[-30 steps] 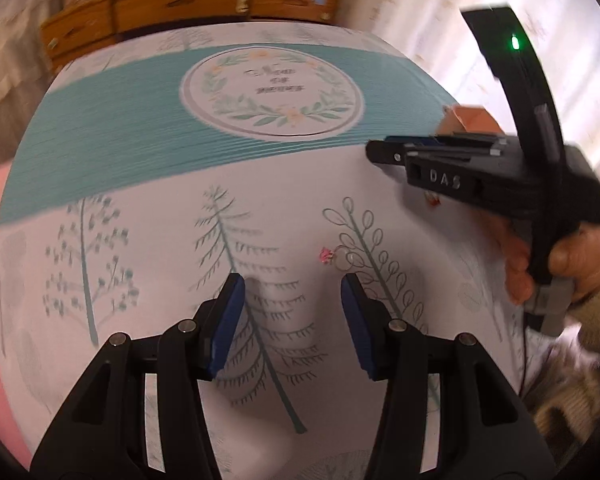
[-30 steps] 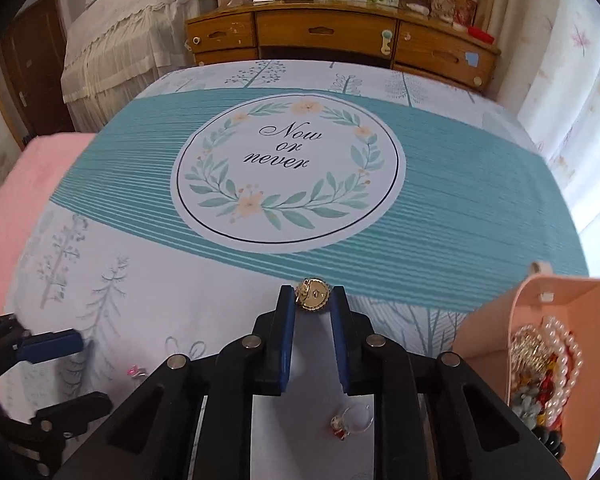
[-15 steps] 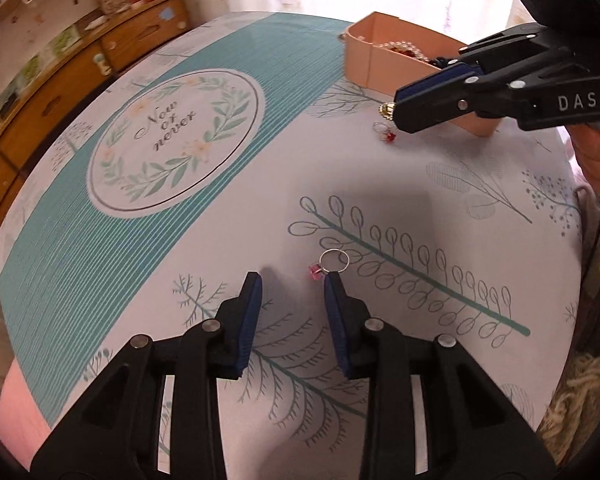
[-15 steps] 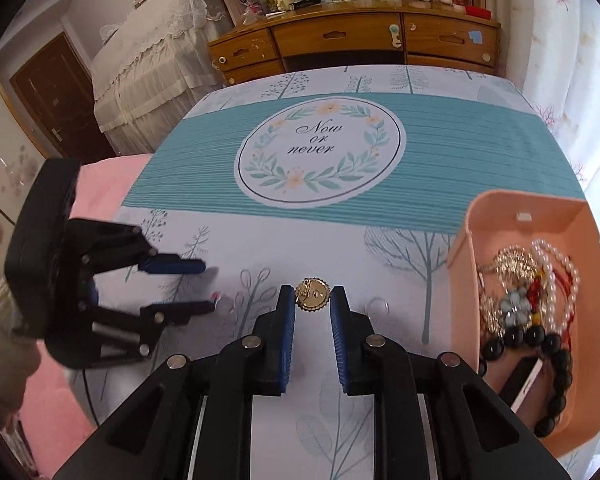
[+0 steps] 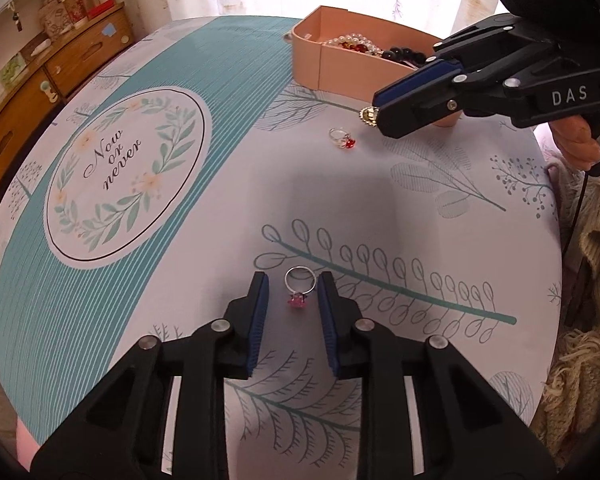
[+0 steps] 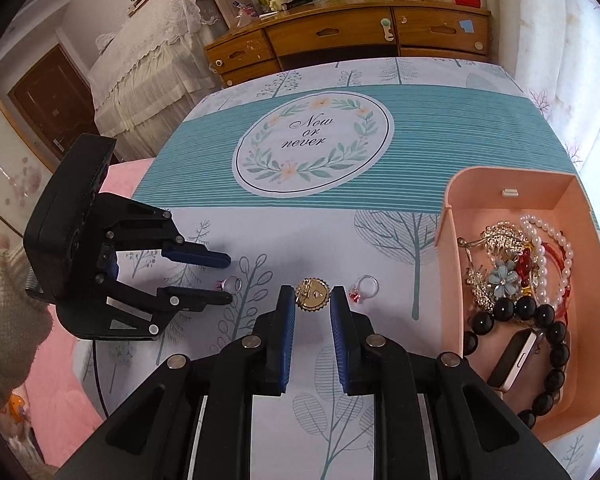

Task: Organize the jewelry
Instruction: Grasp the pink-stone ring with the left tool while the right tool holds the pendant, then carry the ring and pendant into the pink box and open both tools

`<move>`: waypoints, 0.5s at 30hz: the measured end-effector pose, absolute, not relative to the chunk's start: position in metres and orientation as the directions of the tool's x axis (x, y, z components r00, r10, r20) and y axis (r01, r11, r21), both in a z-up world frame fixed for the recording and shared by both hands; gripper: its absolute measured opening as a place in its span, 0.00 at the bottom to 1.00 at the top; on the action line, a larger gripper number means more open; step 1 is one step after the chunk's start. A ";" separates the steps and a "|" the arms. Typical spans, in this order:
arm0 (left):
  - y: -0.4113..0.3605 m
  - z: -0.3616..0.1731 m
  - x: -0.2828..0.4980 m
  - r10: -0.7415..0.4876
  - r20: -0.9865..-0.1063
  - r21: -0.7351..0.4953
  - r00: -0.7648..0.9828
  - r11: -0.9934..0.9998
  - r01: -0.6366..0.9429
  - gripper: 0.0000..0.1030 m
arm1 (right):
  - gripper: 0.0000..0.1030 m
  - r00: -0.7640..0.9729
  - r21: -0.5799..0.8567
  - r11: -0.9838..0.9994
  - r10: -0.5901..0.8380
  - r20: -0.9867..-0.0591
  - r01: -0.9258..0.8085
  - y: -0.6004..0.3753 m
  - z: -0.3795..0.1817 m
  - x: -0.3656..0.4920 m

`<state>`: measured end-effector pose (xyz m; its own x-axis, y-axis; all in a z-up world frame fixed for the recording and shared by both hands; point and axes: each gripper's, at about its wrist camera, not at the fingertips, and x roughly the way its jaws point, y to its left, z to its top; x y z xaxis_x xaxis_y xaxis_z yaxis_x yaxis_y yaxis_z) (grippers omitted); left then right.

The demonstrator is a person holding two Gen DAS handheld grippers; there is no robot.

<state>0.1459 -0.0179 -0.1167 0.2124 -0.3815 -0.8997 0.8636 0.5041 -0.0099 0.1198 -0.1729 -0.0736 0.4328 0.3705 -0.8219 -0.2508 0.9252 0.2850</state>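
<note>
Left hand-held gripper (image 5: 291,292) closing around pink-stone ring (image 5: 299,285), unpinched, band pointing away, stone nearest.

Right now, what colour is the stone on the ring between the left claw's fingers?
Pink; clearest in the left wrist view.

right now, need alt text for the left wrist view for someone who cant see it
The left gripper is closing around a silver ring with a pink stone lying on a tree-print tablecloth. Upper right, the right gripper holds a gold brooch near a pink box of jewelry, with a red-stone ring lying below.
</note>
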 end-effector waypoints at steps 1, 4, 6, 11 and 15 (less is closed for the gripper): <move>-0.018 -0.116 0.145 -0.383 -0.899 -0.012 0.211 0.505 0.863 0.18 | 0.17 0.431 0.288 0.925 0.372 -0.822 -0.248 -0.174 -0.074 0.120; -0.017 -0.116 0.145 -0.383 -0.898 -0.013 0.215 0.514 0.858 0.14 | 0.17 0.430 0.296 0.924 0.375 -0.821 -0.241 -0.177 -0.074 0.121; -0.016 -0.116 0.144 -0.382 -0.898 -0.017 0.216 0.521 0.853 0.13 | 0.17 0.431 0.298 0.924 0.377 -0.820 -0.241 -0.178 -0.073 0.120; -0.013 -0.114 0.140 -0.384 -0.896 -0.026 0.223 0.547 0.837 0.13 | 0.17 0.437 0.300 0.922 0.381 -0.815 -0.245 -0.178 -0.069 0.117; -0.009 -0.109 0.138 -0.400 -0.881 -0.043 0.252 0.599 0.799 0.13 | 0.17 0.455 0.301 0.921 0.385 -0.803 -0.249 -0.180 -0.060 0.112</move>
<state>0.1380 -0.0088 -0.1090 0.2524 -0.3997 -0.8812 0.7994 0.5993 -0.0429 0.1119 -0.1800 -0.0596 0.4553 0.3853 -0.8027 -0.2486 0.9207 0.3009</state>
